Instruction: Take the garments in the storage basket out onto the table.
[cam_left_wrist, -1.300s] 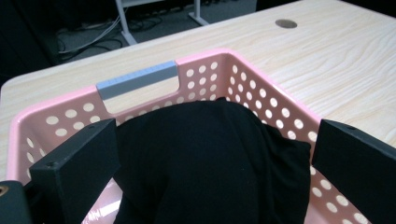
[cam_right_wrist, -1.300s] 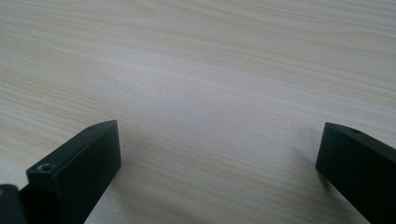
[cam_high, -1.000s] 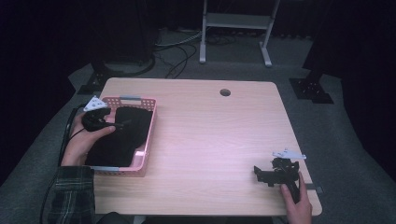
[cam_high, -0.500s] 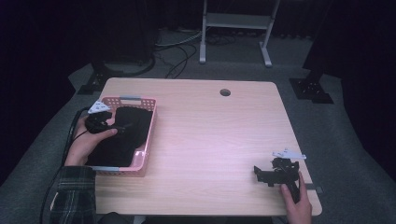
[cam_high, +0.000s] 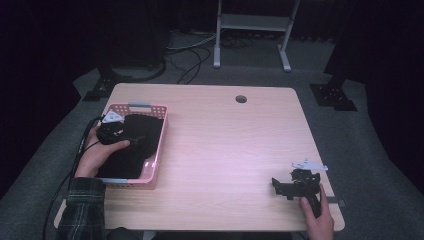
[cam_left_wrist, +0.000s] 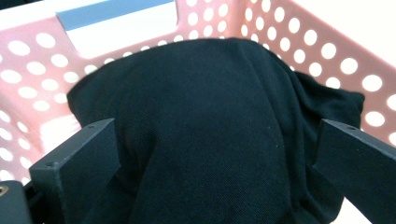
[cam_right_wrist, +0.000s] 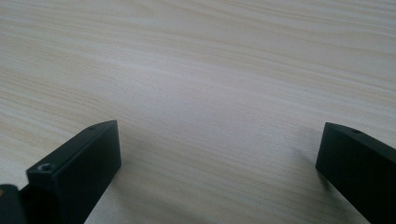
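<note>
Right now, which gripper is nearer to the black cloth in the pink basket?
Left. The left gripper hangs just over the black cloth inside the pink basket; the right gripper rests far across the table.

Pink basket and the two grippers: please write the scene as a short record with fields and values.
container: pink basket, perforated walls, at the left part of the wooden table
contents: black cloth, bunched inside the basket
left gripper: over the basket, jaws open on either side of the cloth
right gripper: jaws open, low over bare table near the front right corner
table feature: round hole near the far edge
</note>
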